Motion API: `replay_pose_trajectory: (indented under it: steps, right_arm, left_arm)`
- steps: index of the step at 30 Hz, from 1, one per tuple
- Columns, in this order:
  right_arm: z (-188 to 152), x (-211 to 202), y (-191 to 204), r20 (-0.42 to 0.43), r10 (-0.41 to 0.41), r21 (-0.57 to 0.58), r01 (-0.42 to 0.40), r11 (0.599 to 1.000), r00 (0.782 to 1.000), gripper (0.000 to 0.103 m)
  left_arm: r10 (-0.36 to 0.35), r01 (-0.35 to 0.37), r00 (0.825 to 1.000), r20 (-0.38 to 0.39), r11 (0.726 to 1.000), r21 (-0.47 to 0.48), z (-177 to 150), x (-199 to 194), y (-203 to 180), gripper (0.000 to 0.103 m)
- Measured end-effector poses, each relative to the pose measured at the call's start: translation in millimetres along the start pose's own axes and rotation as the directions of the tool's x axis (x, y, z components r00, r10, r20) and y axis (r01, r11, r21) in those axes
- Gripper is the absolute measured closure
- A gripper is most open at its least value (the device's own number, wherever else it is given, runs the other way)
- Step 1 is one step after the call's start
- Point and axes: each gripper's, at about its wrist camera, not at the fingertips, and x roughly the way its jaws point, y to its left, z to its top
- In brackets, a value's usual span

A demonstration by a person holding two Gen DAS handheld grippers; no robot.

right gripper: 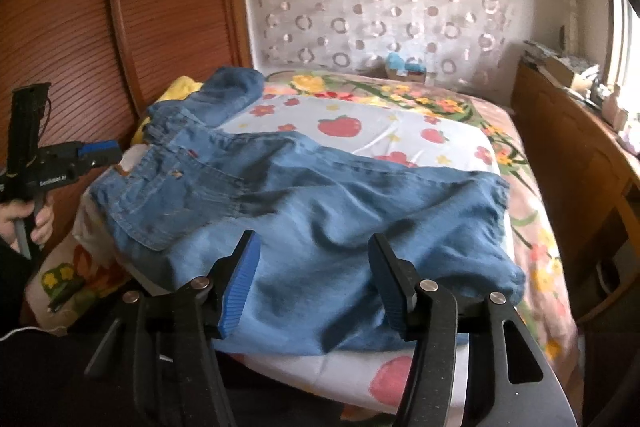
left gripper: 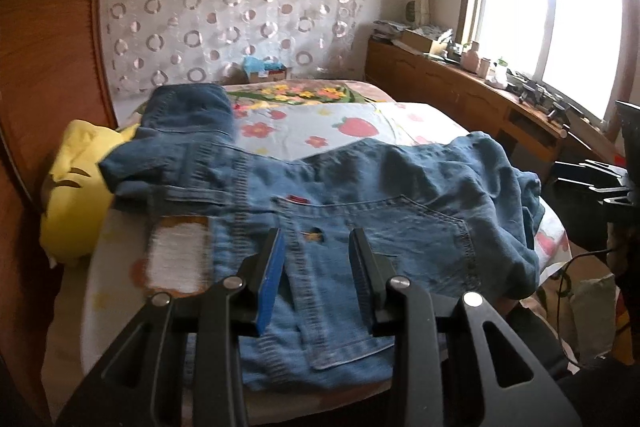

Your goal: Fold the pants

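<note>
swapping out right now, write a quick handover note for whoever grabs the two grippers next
Left gripper: open, empty, at the waistband end of the blue denim jeans, near the back pocket.
Right gripper: open, empty, at the leg part of the jeans.
The jeans lie rumpled across the near end of the bed, on the white strawberry-print sheet; one leg stretches toward the yellow pillow by the wooden headboard.
Done: no neat fold visible yet.
Left: smooth the jeans flat, lay one leg over the other, then fold them.
</note>
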Motion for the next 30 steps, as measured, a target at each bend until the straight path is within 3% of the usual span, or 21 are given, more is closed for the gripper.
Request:
replay_pose_trajectory:
  steps: [16,30]
  right_arm:
    - [-38.1,-2.5,-65.6,0.009,-0.101,0.165,0.098,0.981,0.995,0.04]
    - [-55.3,2.6,-111.8,-0.032,-0.187,0.255,0.189,0.948,0.982,0.04]
  left_arm:
    - [0.002,-0.004,0.99,-0.139,1.0,-0.016,-23.9,63.6,-23.7,0.071]
    - [0.037,-0.038,0.992,-0.119,0.999,-0.004,-35.7,70.7,-27.8,0.068]
